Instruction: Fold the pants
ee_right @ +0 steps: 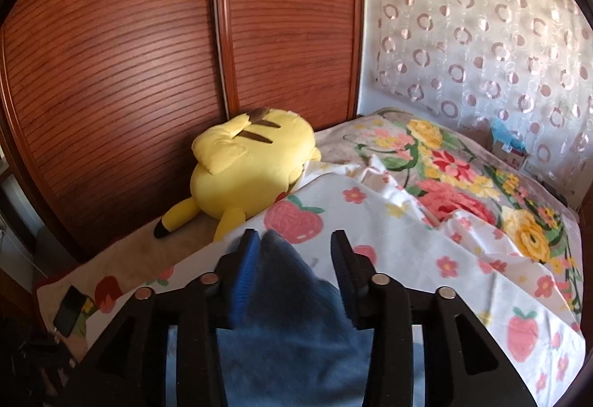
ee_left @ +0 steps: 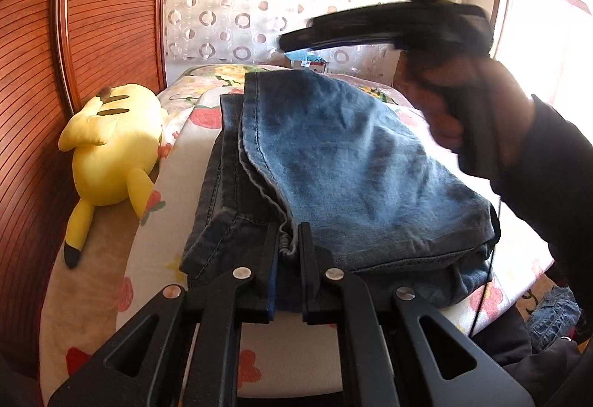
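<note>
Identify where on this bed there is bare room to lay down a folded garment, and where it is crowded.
Free: the strawberry-print sheet between the yellow plush toy and the floral quilt, and the strip between jeans and plush. Crowded: the bed's middle under the jeans, where the left gripper pinches the fabric, and the plush's wardrobe-side edge.

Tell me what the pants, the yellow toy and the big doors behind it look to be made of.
Pants: denim, faded blue, stitched seams showing. Yellow toy: soft plush, matte, sewn panels. Doors: apparently wood or wood-look laminate, reddish brown, horizontally ribbed, slight sheen.
</note>
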Tool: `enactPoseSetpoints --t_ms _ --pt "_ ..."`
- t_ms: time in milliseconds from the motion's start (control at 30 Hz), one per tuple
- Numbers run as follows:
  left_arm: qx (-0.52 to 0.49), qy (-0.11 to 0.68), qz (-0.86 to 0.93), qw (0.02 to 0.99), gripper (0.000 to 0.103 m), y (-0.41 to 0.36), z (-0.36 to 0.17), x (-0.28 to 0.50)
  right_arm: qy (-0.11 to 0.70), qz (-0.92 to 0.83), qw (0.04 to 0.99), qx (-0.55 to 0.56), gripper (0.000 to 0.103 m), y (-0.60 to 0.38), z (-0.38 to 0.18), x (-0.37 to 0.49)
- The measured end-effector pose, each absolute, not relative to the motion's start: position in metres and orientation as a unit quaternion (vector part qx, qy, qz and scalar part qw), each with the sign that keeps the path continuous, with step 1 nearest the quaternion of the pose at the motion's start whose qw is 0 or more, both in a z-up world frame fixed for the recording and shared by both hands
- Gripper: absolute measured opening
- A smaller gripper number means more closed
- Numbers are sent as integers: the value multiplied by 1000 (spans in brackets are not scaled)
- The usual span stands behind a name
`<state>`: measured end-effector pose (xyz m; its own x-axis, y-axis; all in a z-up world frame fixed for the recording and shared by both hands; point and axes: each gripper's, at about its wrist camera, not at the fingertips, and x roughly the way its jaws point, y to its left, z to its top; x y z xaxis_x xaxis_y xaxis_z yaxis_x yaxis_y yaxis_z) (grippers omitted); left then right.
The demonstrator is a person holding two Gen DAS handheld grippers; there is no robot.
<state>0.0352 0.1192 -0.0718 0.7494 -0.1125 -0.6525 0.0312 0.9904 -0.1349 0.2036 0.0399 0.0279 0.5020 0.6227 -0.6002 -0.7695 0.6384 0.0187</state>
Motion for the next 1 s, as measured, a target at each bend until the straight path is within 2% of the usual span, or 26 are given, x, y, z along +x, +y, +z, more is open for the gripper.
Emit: enactPoseSetpoints --t_ms 100,267,333,400,433,467,500,1000 --pt "-55 351 -38 934 10 117 -68 37 285 389 867 -126 45 6 31 194" --pt "-44 346 -29 937 28 113 -61 42 302 345 882 -105 45 -60 23 180" --pt "-43 340 -31 939 49 111 -57 45 308 332 886 -98 45 -80 18 173" --pt "-40 337 -37 940 58 108 -53 47 313 320 889 -98 45 -94 11 167" --pt "-37 337 -37 940 71 106 -52 49 317 315 889 -97 45 -101 9 164" --pt "-35 335 -37 941 77 103 -51 51 321 311 889 -96 45 -105 6 163" --pt "-35 332 -39 942 79 101 -50 53 326 305 890 -94 45 -110 1 161" --pt "-5 350 -59 935 79 57 -59 81 356 291 887 -53 45 -136 -12 116"
